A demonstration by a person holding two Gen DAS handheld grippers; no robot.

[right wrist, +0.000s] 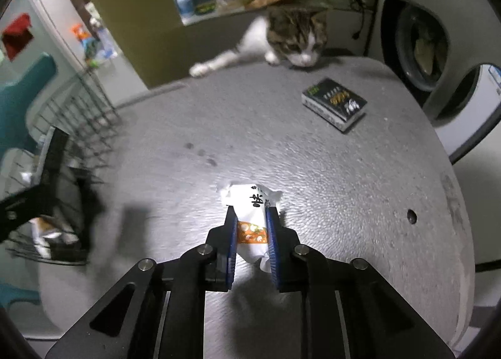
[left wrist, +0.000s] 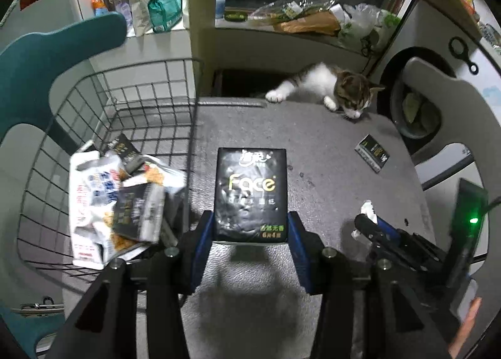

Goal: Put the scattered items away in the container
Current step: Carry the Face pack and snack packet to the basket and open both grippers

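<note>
In the left wrist view, the left gripper [left wrist: 250, 227] sat at lower centre with its blue fingers [left wrist: 202, 243] pressed against both long sides of a black tissue pack [left wrist: 250, 193], which filled the middle of the frame over the grey table [left wrist: 328, 152]. The wire basket [left wrist: 125, 102] stood at the left, already holding a white snack bag [left wrist: 94, 202] and some dark packets. The tissue pack looked soft and light, likely to give under pressure, so a hold across its narrow width near the lower end seemed sound.

In the right wrist view, the right gripper [right wrist: 250, 233] at lower centre was clamped on a small white wrapped snack [right wrist: 252, 218], its crimped end sticking out ahead of the fingers. It appeared light and crinkly, with a slick wrapper that might slip, so the middle was probably the best place to hold. A small dark box [right wrist: 335, 104] lay loose at upper right, near a cat [right wrist: 294, 36] leaning over the far edge.
</note>
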